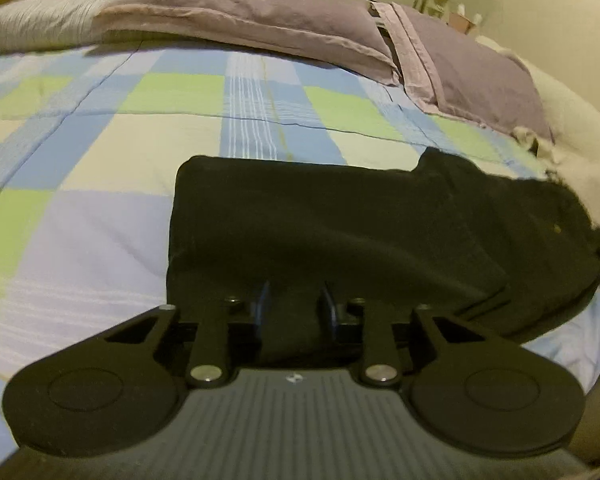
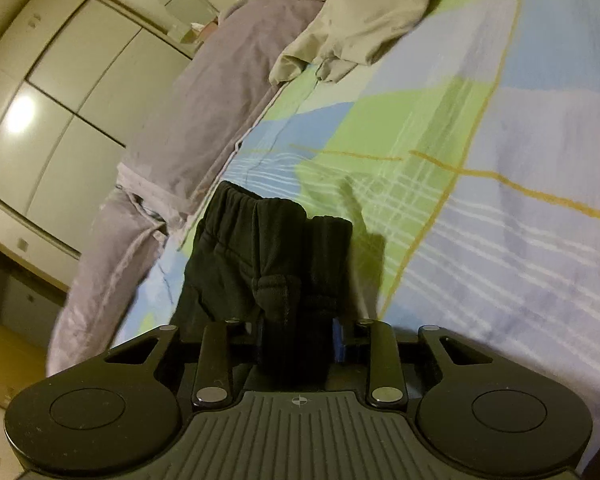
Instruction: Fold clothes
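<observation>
A black garment, folded lengthwise into a long strip, lies across the checked bedspread. My left gripper is shut on the garment's near edge, cloth pinched between its blue pads. In the right wrist view my right gripper is shut on the garment's elastic waistband end and holds it bunched above the bedspread; a shadow falls on the bed beside it.
Two purple pillows lie along the far side of the bed. A cream garment or blanket is heaped at the right; it also shows in the right wrist view. Wardrobe doors stand beyond the bed.
</observation>
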Motion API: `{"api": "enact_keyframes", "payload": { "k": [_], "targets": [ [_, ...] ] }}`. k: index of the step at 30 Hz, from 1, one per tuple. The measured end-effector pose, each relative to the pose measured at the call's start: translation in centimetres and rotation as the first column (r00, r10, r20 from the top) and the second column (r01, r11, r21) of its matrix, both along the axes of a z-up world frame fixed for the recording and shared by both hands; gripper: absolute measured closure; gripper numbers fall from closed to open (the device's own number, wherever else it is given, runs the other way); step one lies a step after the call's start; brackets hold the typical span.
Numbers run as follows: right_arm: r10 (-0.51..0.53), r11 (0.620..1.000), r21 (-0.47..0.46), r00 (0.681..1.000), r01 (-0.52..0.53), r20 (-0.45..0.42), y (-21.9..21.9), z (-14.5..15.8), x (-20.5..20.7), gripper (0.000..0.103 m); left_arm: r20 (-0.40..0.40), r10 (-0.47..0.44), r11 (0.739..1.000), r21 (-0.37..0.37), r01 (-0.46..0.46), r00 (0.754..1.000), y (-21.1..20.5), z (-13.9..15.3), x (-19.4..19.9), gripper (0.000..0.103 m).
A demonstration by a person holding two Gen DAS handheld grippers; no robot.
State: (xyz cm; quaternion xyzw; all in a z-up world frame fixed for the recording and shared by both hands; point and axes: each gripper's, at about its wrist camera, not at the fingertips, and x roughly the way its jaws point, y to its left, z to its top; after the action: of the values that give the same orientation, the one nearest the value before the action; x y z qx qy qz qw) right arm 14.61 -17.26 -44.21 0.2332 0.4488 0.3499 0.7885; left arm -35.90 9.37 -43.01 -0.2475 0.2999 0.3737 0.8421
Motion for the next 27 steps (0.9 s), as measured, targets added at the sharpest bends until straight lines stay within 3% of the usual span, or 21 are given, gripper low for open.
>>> {"api": "enact_keyframes", "payload": {
  "k": [3,5,6,8,10,12,14,17,20,22,24,25,27],
  "targets": [
    [0.019,0.995,-0.099,0.995,-0.009,0.100,1.4,1.8,-1.3,0.076,0.065,0.016,0.999,-0.041,-0.013,0.998,0.2,1.1,-0.9,0.081],
    [0.055,0.986,-0.164,0.974,-0.019,0.220,2.7,3.7,-2.9,0.077,0.116,0.027,0.998,-0.054,-0.021,0.993,0.5,1.6,-2.0,0.081],
    [0.081,0.980,-0.197,0.954,-0.024,0.288,3.4,4.6,-4.1,0.078,0.123,0.047,0.997,-0.062,-0.040,0.991,0.7,1.6,-2.6,0.081],
    [0.158,0.963,-0.267,0.876,-0.035,0.456,5.3,6.8,-7.7,0.078,0.142,0.086,0.994,-0.080,-0.075,0.986,1.1,1.5,-4.1,0.081],
    [0.242,0.942,-0.335,0.761,-0.035,0.602,7.2,8.8,-11.4,0.079,0.178,0.131,0.987,-0.120,-0.110,0.975,1.6,1.3,-6.0,0.081],
    [0.340,0.922,-0.382,0.593,-0.059,0.730,9.5,10.2,-16.5,0.079,0.224,0.163,0.978,-0.163,-0.128,0.961,2.0,1.2,-7.8,0.081],
    [0.433,0.897,-0.429,0.410,-0.108,0.803,11.1,10.3,-22.3,0.079,0.262,0.193,0.969,-0.203,-0.141,0.945,2.3,1.0,-9.6,0.081],
    [0.551,0.830,-0.530,0.112,-0.173,0.827,12.8,8.6,-31.8,0.079,0.297,0.240,0.954,-0.247,-0.168,0.924,2.7,0.6,-12.1,0.081],
    [0.658,0.711,-0.666,-0.123,-0.226,0.743,13.3,3.5,-39.7,0.079,0.309,0.270,0.941,-0.285,-0.183,0.912,2.9,0.1,-13.9,0.081],
    [0.716,0.628,-0.749,-0.220,-0.212,0.662,13.5,-0.2,-42.7,0.076,0.318,0.280,0.933,-0.311,-0.179,0.906,2.8,-0.3,-14.9,0.081],
    [0.758,0.556,-0.814,-0.299,-0.168,0.580,13.7,-3.6,-45.2,0.072,0.325,0.283,0.929,-0.327,-0.174,0.902,2.6,-0.5,-15.5,0.081],
    [0.772,0.528,-0.835,-0.323,-0.152,0.547,13.8,-4.8,-46.1,0.071,0.330,0.284,0.929,-0.329,-0.172,0.900,2.6,-0.5,-15.8,0.081],
    [0.774,0.538,-0.821,-0.275,-0.188,0.570,13.8,-4.0,-45.4,0.067,0.341,0.286,0.927,-0.335,-0.169,0.895,2.6,-0.5,-15.8,0.081]
  ]
}}
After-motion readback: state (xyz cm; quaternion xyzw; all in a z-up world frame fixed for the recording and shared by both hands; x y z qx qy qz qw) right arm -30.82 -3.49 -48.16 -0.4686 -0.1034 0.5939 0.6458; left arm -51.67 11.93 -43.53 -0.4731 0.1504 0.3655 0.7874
